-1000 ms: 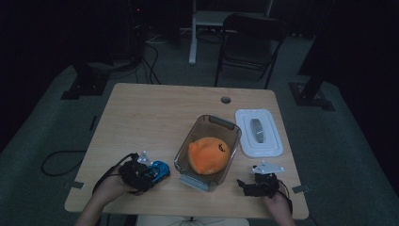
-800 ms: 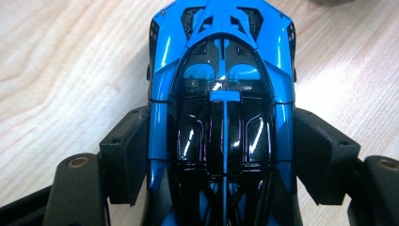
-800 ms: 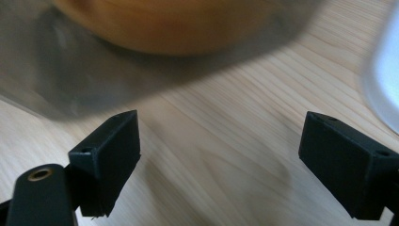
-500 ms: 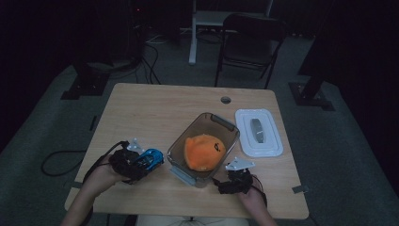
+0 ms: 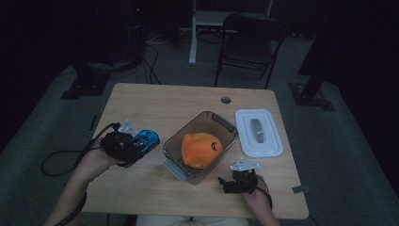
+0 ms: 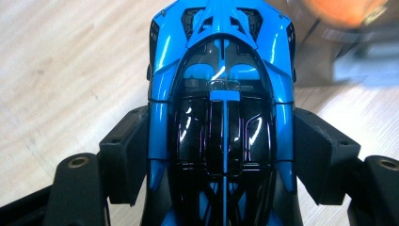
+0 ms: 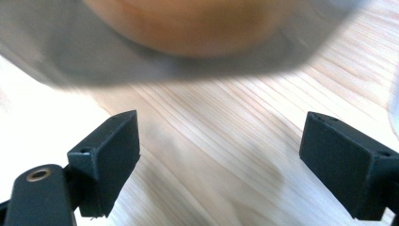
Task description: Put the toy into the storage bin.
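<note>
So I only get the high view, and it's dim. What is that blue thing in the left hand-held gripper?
Observer: A blue and black toy car, clamped by its sides between the left hand-held gripper's pads.
Operator: And the right one, is it holding anything?
Observer: No. The right hand-held gripper has its jaws wide apart over bare table.
Operator: What's in front of it?
Observer: The clear container with the orange plush toy inside, blurred.
</note>
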The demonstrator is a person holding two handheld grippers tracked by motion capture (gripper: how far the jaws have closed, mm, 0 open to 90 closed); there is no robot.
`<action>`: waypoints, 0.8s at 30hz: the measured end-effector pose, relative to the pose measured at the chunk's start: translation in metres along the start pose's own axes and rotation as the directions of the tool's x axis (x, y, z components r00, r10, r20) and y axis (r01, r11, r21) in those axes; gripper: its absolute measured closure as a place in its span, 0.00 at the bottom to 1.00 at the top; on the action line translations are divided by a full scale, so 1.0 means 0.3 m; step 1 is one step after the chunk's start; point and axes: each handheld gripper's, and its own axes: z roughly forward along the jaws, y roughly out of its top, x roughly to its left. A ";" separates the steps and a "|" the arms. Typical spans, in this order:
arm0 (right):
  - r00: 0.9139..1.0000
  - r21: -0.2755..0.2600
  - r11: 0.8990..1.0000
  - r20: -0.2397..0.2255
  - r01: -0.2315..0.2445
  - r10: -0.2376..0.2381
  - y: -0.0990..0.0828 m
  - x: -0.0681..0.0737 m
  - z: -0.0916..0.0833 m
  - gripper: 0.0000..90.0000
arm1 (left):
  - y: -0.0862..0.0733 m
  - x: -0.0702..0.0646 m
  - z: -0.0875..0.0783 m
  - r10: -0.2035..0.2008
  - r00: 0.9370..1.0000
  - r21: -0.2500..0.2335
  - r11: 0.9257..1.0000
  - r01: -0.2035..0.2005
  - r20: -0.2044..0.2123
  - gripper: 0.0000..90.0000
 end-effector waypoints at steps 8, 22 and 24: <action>0.999 0.017 0.999 0.036 -0.038 0.037 -0.047 -0.047 -0.015 0.14 | 0.135 -0.043 -0.015 0.039 0.999 -0.034 0.999 -0.039 -0.003 0.32; 0.999 0.020 0.999 0.026 -0.036 0.036 -0.050 -0.049 -0.013 0.14 | 0.330 -0.136 0.074 0.117 0.992 -0.044 0.992 -0.115 0.046 0.32; 0.999 0.020 0.999 0.027 -0.034 0.034 -0.051 -0.048 -0.013 0.14 | 0.352 -0.149 0.090 0.130 0.990 -0.038 0.991 -0.128 0.051 0.32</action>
